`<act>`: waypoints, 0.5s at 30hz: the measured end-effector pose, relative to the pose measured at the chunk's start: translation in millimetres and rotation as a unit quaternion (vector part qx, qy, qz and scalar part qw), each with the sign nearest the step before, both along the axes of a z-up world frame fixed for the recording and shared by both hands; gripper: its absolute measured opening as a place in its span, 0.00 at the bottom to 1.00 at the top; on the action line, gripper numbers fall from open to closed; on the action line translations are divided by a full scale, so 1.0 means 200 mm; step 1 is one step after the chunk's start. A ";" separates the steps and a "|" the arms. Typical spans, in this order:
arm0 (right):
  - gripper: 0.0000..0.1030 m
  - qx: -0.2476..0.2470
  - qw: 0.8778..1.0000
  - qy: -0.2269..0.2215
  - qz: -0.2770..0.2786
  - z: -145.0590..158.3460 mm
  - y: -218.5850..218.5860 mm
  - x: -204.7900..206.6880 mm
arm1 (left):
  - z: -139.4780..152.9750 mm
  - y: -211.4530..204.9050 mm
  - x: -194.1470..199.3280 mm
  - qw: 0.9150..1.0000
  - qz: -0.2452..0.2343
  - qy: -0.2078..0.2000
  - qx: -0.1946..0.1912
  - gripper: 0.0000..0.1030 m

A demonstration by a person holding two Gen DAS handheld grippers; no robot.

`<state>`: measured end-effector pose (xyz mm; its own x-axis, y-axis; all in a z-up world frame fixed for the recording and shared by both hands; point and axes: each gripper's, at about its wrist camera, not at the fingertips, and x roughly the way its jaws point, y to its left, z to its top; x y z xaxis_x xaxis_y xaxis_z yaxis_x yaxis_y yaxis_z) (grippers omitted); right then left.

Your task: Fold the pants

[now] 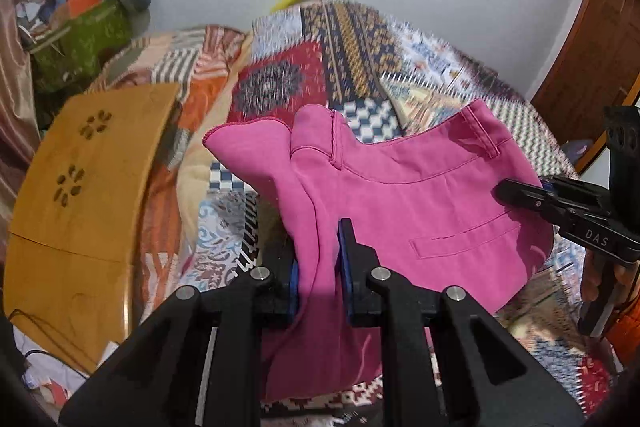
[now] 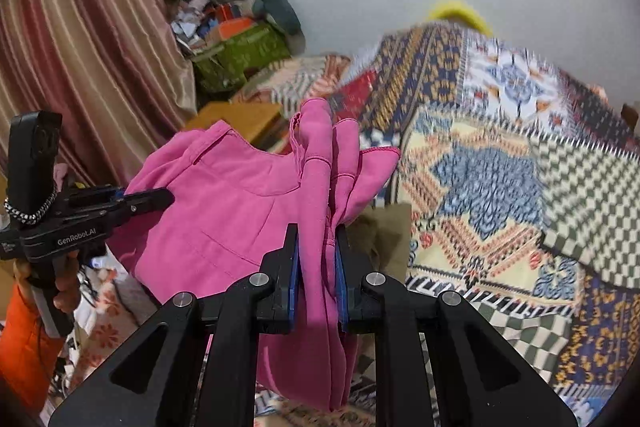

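Pink pants [image 1: 420,203] hang in the air above the bed, stretched between my two grippers. My left gripper [image 1: 318,251] is shut on a bunched edge of the pants near the hems. It also shows at the left of the right wrist view [image 2: 160,197], clamped on the fabric. My right gripper [image 2: 316,251] is shut on the gathered hem end of the pants [image 2: 248,211]. It also shows at the right of the left wrist view [image 1: 508,193], pinching the waist side. A back pocket and a belt loop face the left camera.
A bed with a patchwork quilt [image 2: 500,167] lies below and ahead. A wooden lap table [image 1: 80,211] sits on the bed's left side. A heap of bags and clothes [image 1: 88,27] stands by the striped curtain [image 2: 80,47]. A wooden door [image 1: 592,59] is at the right.
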<state>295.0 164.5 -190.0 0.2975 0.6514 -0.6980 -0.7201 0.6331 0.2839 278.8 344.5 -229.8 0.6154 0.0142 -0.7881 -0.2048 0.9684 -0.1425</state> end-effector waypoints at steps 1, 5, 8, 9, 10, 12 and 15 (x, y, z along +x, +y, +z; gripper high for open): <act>0.13 -0.008 1.000 0.009 0.001 -0.04 0.01 0.01 | -0.05 0.01 0.02 1.000 0.002 0.010 -0.002 0.16; 0.13 -0.036 0.999 0.023 0.004 -0.15 0.02 0.02 | -0.15 0.05 0.04 1.000 0.011 0.021 -0.009 0.19; 0.15 -0.040 0.999 0.032 0.002 -0.18 0.02 0.02 | -0.18 0.07 0.03 1.000 0.015 0.019 -0.015 0.29; 0.15 -0.044 0.998 0.036 0.002 -0.18 0.02 0.02 | -0.19 0.08 0.02 1.000 0.019 0.021 -0.010 0.35; 0.16 -0.048 0.998 0.038 0.002 -0.19 0.01 0.02 | -0.20 0.08 0.01 1.000 0.022 0.022 -0.006 0.38; 0.22 -0.057 0.998 0.040 0.004 -0.19 0.01 0.01 | -0.21 0.08 0.00 0.999 0.024 0.021 -0.005 0.43; 0.25 -0.061 0.997 0.042 -0.002 -0.20 0.01 0.01 | -0.20 0.09 -0.05 0.999 0.036 0.021 -0.004 0.51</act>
